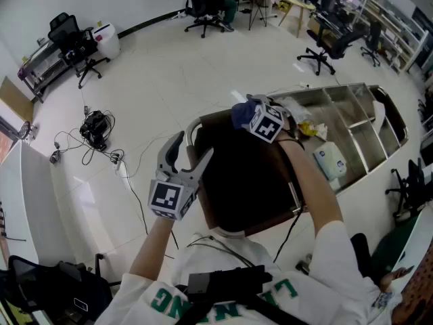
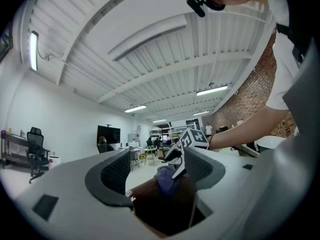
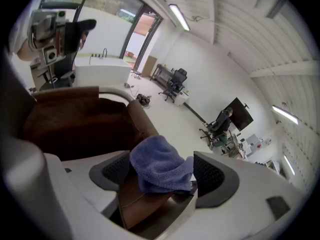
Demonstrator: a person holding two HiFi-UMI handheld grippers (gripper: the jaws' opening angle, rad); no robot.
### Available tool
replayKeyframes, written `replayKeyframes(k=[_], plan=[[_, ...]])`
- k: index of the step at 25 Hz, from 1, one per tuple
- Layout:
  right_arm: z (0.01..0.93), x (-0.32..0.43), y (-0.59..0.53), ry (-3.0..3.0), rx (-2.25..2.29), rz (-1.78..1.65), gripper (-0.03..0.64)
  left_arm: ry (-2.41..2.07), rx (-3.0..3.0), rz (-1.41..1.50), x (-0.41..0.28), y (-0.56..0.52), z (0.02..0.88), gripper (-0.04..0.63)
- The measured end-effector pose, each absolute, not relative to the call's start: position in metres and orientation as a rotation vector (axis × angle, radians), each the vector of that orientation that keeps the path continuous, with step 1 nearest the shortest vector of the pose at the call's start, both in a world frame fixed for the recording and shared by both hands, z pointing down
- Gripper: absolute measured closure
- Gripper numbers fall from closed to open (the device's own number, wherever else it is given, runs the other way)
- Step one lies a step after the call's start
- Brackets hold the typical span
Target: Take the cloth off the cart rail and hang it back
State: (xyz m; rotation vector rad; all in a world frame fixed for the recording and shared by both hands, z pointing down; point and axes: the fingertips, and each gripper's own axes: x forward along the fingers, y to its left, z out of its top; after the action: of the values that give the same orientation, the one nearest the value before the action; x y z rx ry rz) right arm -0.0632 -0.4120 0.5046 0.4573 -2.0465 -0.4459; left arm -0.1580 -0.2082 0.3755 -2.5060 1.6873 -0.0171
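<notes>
Fingers [image 2: 117, 171] of left gripper [image 2: 157, 173] spread, empty, hovering at 9 o'clock of cart [image 1: 243, 188]. Beyond, right gripper [image 3: 160, 173] fingers wide apart, straddling cloth [image 3: 159, 164], no squeeze evident. Cloth bunched over cart's brown edge at 12 o'clock, by rail [image 1: 192, 126]. Judgement: light, soft, limp, grippy terry. Pinch thick top fold, lift clear to avoid snag.

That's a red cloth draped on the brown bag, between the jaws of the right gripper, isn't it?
Not red: the cloth is blue. The right gripper view shows it draped on the brown bag, between the jaws of the right gripper.
</notes>
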Motion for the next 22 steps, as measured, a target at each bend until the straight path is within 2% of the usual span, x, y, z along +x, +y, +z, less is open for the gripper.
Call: replayKeyframes(k=[5,7,10,11,22], plan=[[0.561,-0.034,-0.433,-1.831,0.457,-0.457,0.215,1.690,-2.512,-0.026,-0.152,-0.202,0.381,0.276],[0.559,-0.026,-0.442,-1.791,0.505,-0.522,0.306,1.692,-2.511,-0.029,-0.151,-0.199,0.383,0.276],[0.546,-0.025,-0.447,-1.817,0.569,-0.554,0.516,1.697,-2.507,-0.034,-0.154,-0.197,0.383,0.276],[0.541,-0.027,-0.447,-1.845,0.586,-0.538,0.534,1.698,-2.507,-0.032,-0.154,-0.196,0.383,0.276],[0.417,-0.014,-0.403,-2.417,0.935,-0.309,0.560,1.661,-2.517,0.048,-0.153,-0.198,0.365,0.276]])
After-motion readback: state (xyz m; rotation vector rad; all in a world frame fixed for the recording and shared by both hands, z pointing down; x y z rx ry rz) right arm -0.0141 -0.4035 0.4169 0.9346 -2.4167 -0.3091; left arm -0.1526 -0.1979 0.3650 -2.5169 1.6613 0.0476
